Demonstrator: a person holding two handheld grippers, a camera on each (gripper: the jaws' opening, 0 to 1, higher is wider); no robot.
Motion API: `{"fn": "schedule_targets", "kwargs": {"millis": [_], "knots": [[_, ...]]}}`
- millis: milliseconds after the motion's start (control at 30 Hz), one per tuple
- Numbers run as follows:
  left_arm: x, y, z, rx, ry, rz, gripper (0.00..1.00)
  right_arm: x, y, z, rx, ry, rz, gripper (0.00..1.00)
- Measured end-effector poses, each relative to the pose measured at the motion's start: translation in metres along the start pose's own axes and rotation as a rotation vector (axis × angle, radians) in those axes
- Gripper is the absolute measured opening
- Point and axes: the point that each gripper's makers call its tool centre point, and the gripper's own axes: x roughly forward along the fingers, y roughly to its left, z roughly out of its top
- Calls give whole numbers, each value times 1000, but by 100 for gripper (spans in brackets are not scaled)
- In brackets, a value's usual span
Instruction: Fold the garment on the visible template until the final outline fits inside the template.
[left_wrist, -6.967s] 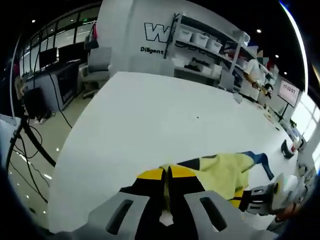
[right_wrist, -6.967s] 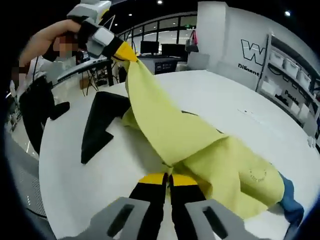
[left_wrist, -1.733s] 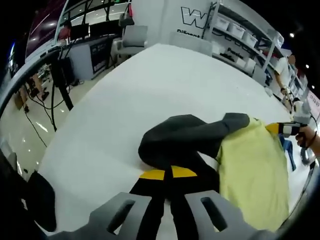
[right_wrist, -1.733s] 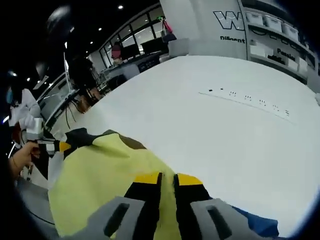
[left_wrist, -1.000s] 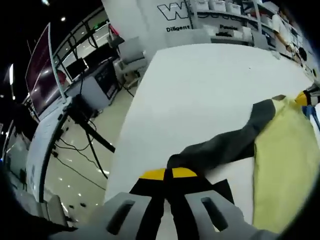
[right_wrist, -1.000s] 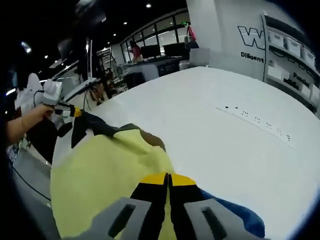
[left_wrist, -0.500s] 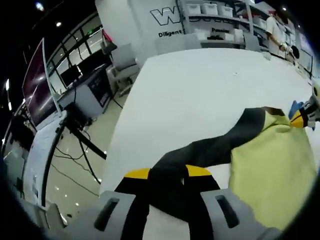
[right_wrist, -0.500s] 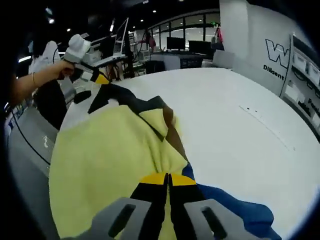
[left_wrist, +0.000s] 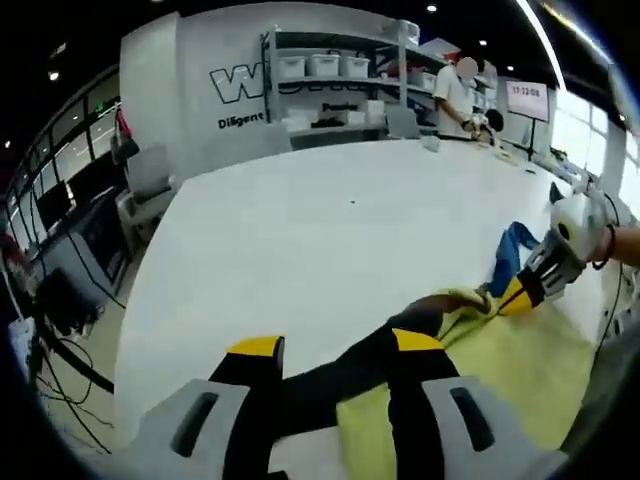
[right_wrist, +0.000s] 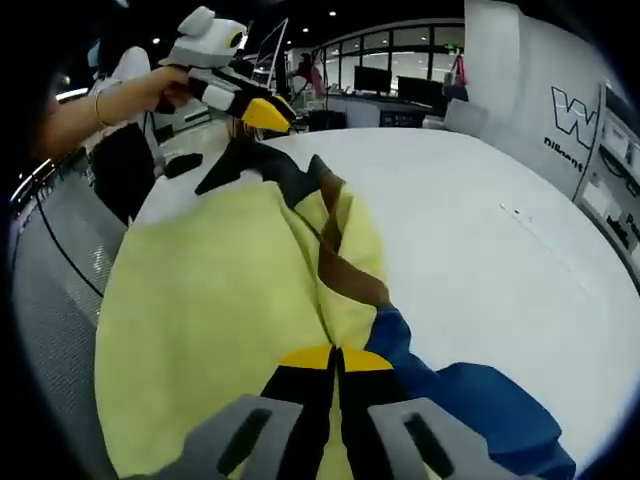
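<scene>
A yellow garment (right_wrist: 210, 300) with a dark grey sleeve (right_wrist: 268, 165), a brown neck band (right_wrist: 350, 270) and a blue sleeve (right_wrist: 470, 400) lies spread on the white table (right_wrist: 480, 240). My right gripper (right_wrist: 335, 357) is shut on the yellow cloth where the blue sleeve begins. My left gripper (left_wrist: 335, 345) is open, its jaws wide apart over the dark grey sleeve (left_wrist: 340, 375), which lies loose beneath them. The left gripper (right_wrist: 250, 108) hangs just above the sleeve's end. In the left gripper view the right gripper (left_wrist: 512, 295) pinches the yellow garment (left_wrist: 500, 360) beside the blue sleeve (left_wrist: 510, 250).
Shelves with white bins (left_wrist: 330, 65) and a person (left_wrist: 460, 90) stand beyond the table's far side. An office chair (left_wrist: 150, 185) is off the left edge. Desks with monitors (right_wrist: 390, 85) lie behind. The white table (left_wrist: 300, 220) stretches bare beyond the garment.
My left gripper has opened and let go of the dark grey sleeve, which now lies on the table. The right gripper stays shut on the garment, now stretched out flatter.
</scene>
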Motion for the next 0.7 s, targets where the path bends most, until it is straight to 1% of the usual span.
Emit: {"fn": "schedule_targets", "kwargs": {"millis": [33, 100, 133, 167, 233, 267, 300, 333, 367, 400, 433, 500, 533, 700], "knots": [[8, -10, 0, 3, 7, -56, 45, 0, 0, 0, 4, -1, 2, 0], [15, -21, 2, 13, 6, -106, 45, 0, 2, -2, 2, 1, 8, 0], [18, -28, 4, 34, 4, -138, 44, 0, 2, -2, 0, -5, 3, 0], [22, -37, 3, 33, 18, -177, 43, -1, 3, -2, 6, -8, 3, 0], [29, -46, -1, 46, 48, -216, 41, -1, 2, -2, 22, -15, 5, 0], [33, -48, -8, 24, 92, -217, 39, -1, 1, -2, 27, -17, 5, 0], [33, -49, -10, 25, 104, -217, 35, -1, 1, -2, 29, -19, 6, 0], [36, -49, -15, 46, 125, -223, 27, -1, 1, -2, 34, -21, 6, 0], [37, -47, -18, 47, 139, -209, 20, -1, 1, -2, 35, -21, 6, 0], [39, -44, -20, 68, 142, -193, 13, -1, 1, -2, 38, -23, 5, 0], [38, -44, -23, 67, 152, -188, 7, -1, 1, -2, 45, -25, 5, 0], [36, -47, -24, 55, 157, -199, 6, -1, 0, -2, 82, -27, 5, 0], [34, -49, -26, 63, 163, -207, 5, -2, 0, -2, 88, -28, 5, 0], [27, -53, -28, 82, 170, -202, 5, -2, 1, -2, 108, -31, 2, 0]]}}
